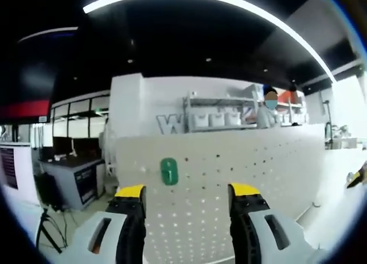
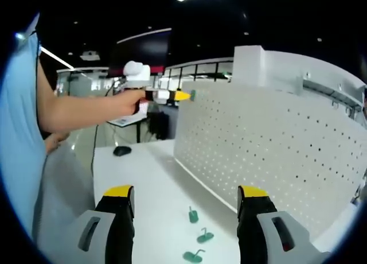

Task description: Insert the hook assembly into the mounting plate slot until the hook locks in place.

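Three green hooks (image 2: 197,236) lay on the white table (image 2: 143,178) between the jaws of the right gripper (image 2: 187,204), which stood wide apart and held nothing, hanging above them as if waiting to take the next one. One more green hook (image 1: 168,171) sat against the upright white pegboard (image 1: 241,178) in the left gripper view, near the board's upper edge, just beyond the yellow tips of the left gripper (image 1: 187,202). Those jaws were spread wide with nothing between them, so the hook appeared to hang on the board by itself; whether it had locked home could not be told from that view. In the right gripper view the left gripper (image 2: 182,95) was held out by the person's hand (image 2: 127,101) at the board's top corner, its tip touching or just beside a small green shape there, probably so the hook could be steadied or pressed in. A dark computer mouse (image 2: 121,151) lay well apart on the table's far end. Nothing stood between the right gripper and the spare hooks; the board rose just beside them.
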